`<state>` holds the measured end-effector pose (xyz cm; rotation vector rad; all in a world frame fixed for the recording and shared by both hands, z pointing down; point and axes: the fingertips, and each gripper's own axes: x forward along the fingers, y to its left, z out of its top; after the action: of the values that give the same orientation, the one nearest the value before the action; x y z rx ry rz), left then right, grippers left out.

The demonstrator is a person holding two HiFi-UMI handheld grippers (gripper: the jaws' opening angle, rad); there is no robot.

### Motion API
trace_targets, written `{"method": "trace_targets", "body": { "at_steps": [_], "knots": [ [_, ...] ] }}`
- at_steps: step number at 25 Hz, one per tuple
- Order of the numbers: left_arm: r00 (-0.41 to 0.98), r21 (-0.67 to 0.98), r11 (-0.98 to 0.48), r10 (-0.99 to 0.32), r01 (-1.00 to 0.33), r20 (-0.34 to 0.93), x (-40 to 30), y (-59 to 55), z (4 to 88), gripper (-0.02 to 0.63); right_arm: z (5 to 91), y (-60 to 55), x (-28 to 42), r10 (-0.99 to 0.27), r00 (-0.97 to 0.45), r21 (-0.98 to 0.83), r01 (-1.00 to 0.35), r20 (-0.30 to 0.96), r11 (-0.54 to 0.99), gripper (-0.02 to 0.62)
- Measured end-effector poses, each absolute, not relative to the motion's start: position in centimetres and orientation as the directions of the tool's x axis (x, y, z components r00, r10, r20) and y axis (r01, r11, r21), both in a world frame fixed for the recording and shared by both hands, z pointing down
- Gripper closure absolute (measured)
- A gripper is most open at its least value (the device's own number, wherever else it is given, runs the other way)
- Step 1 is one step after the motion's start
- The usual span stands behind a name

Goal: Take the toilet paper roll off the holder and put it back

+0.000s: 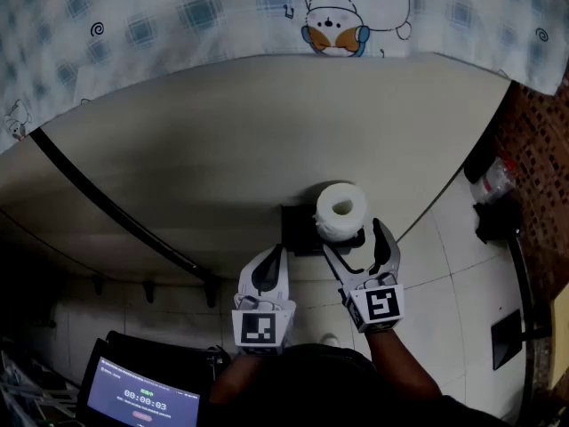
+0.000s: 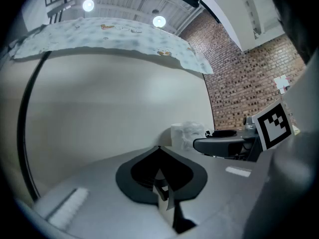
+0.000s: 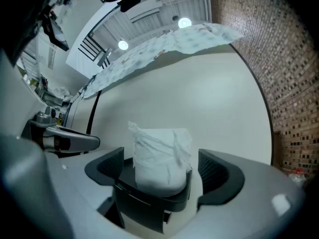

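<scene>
A white toilet paper roll [image 1: 340, 210] stands on a black holder [image 1: 298, 229] fixed to the pale wall. My right gripper [image 1: 354, 238] is open, one finger on each side of the roll and holder. In the right gripper view the roll [image 3: 162, 156] sits between the two pads [image 3: 219, 176] with a gap on both sides, on the holder [image 3: 149, 203]. My left gripper [image 1: 271, 261] is shut and empty, just left of the holder. Its closed jaws [image 2: 159, 156] point at the wall, with the roll [image 2: 187, 133] off to the right.
A patterned cloth [image 1: 267, 7] hangs along the top of the wall. A black bar [image 1: 107, 203] runs diagonally across the wall on the left. A brick wall [image 1: 533, 140] and a plastic bottle [image 1: 493, 181] are at the right. A screen [image 1: 142, 398] shows at bottom left.
</scene>
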<state>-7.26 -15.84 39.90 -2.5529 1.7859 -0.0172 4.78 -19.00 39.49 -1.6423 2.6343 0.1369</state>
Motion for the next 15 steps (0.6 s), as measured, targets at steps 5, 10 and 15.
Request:
{"method": "trace_targets", "body": {
  "at_steps": [5, 10, 15],
  "knots": [
    [0.342, -0.027, -0.342, -0.94, -0.939, 0.011, -7.7, -17.0, 40.4, 0.589, 39.1, -20.9, 4.1, -0.894, -0.444, 0.068, -0.895, -0.065, 0.44, 0.143],
    [0.325, -0.008, -0.325, -0.945, -0.946, 0.018, -8.7, -18.4, 40.6, 0.589, 39.0, -22.7, 3.0, -0.882, -0.47, 0.078, -0.882, -0.047, 0.466, 0.143],
    [0.324, -0.022, -0.324, -0.946, -0.946, 0.021, -9.0, -19.0, 40.5, 0.589, 38.6, -23.1, 2.8, -0.879, -0.473, 0.091, -0.879, -0.056, 0.467, 0.153]
  ]
}}
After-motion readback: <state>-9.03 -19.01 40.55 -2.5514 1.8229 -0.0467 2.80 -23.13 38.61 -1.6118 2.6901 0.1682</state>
